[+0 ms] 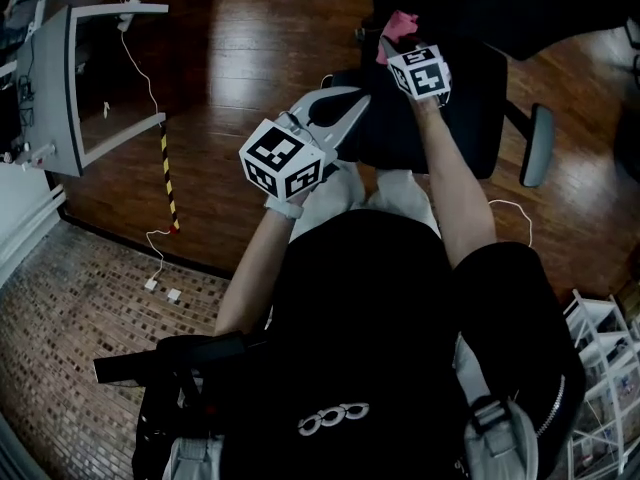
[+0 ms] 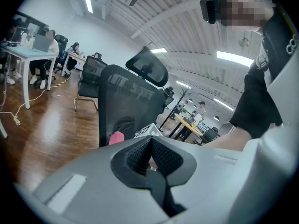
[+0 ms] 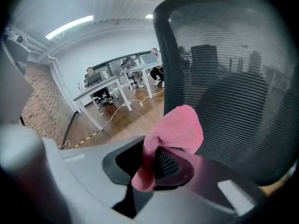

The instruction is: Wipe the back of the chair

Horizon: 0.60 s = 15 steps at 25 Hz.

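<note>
Right gripper [image 3: 152,164] is clamped on the pink cloth [image 3: 175,125] just in front of the office chair's mesh back [image 3: 233,78], while the left gripper [image 2: 149,155] hangs nearby, jaws together and empty.

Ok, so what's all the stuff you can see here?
chair: one, black mesh, just in front of the person
cloth: one, pink, pinched in the right gripper, close to the chair back
desk: one, white, far left
striped tape: one strip, yellow and black, on the floor by the desk
cable: white, trailing over the wooden floor
people: a few, sitting at far desks
left gripper: one, grey-white, shut, empty
right gripper: one, grey-white, shut on the cloth
</note>
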### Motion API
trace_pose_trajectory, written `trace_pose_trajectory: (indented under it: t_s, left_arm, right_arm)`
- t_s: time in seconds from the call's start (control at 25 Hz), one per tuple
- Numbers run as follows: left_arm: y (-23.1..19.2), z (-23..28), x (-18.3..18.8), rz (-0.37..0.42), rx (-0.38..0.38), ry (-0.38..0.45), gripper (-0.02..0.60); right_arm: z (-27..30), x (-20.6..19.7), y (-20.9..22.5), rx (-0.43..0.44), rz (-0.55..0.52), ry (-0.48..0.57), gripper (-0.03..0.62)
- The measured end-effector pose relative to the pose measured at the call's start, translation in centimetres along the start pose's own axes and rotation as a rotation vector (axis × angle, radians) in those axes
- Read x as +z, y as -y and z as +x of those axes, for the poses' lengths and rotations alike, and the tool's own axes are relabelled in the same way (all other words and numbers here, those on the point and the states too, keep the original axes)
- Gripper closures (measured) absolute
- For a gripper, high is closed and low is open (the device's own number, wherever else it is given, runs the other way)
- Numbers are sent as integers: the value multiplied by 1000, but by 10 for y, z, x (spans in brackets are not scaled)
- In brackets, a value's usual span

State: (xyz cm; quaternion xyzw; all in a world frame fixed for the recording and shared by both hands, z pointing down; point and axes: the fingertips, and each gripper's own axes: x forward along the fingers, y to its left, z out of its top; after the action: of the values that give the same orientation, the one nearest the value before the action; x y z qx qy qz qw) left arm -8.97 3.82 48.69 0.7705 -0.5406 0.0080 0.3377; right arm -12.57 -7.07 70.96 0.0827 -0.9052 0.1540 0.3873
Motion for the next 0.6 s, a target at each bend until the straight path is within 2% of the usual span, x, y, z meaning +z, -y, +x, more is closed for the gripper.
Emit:
trace_pose_trajectory:
  t_s: [0.16, 0.36, 0.6]
  left_arm:
    - [26, 2, 6, 23, 7, 14, 591]
    - [56, 9, 19, 97, 11, 52, 591]
    - [82, 9, 5, 109, 29, 65, 591]
  right_arm:
    - [-49, -17, -8, -2, -12, 11, 551]
    - [-105, -31, -9, -25, -125, 11, 551]
    - [-176, -38, -21, -59, -133, 88, 551]
